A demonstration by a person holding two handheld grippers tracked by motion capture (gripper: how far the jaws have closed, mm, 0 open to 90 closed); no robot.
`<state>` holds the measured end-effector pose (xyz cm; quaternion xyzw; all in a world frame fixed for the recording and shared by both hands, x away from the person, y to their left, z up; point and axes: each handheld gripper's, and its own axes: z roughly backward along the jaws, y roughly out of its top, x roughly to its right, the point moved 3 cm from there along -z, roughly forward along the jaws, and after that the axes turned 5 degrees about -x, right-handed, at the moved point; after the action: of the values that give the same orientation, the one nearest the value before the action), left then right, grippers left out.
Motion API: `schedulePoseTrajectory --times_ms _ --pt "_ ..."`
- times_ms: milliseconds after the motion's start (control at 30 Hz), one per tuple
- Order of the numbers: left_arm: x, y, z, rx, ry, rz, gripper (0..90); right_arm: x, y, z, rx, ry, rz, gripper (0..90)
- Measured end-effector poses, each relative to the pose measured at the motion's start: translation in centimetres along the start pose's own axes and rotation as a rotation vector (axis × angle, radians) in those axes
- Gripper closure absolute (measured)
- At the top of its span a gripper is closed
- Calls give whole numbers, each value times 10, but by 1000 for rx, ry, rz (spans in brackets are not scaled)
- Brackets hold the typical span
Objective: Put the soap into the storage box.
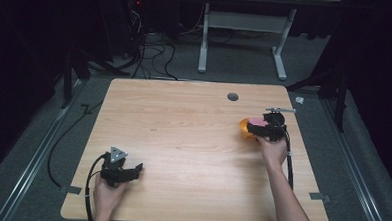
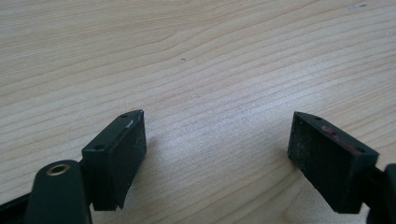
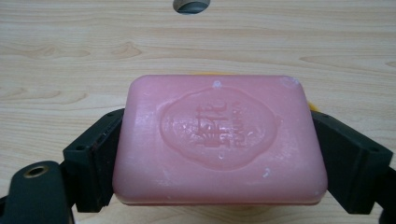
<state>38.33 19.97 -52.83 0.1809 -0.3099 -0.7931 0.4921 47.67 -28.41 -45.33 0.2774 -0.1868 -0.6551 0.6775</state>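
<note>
Clamped across its short sides in the right gripper (image 3: 219, 154), the pink soap (image 3: 219, 140) is best lowered level onto the orange dish (image 1: 244, 127), while the left gripper (image 2: 217, 154) rests with jaws apart on the bench (image 1: 182, 140).

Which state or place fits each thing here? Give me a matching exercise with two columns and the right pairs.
Things:
1. left gripper
2. right gripper
3. pink soap bar
4. orange dish

States or places:
A. clamped flat between two black jaws
B. on the table, partly hidden beneath the soap
C. jaws wide apart over bare wood
D. shut on the soap near the table's right edge

Pairs: 1-C, 2-D, 3-A, 4-B
</note>
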Motion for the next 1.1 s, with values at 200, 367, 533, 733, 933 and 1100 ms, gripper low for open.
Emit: schedulePoseTrajectory --times_ms 200,367,533,733,933,1100 --pt "0 0 0 2 2 0 199 -3 5 -5 -11 -9 7 133" --pt "0 0 0 0 0 0 199 -5 6 -12 -20 -20 -3 133" --pt "0 0 0 2 1 0 199 -2 5 -17 -32 -24 -12 133" --pt "0 0 0 2 2 0 199 -1 5 -19 -34 -22 -15 133" --pt "0 0 0 1 2 0 199 1 4 -25 -44 -30 -30 133" --pt "0 0 0 1 2 0 199 2 4 -27 -49 -34 -38 133"
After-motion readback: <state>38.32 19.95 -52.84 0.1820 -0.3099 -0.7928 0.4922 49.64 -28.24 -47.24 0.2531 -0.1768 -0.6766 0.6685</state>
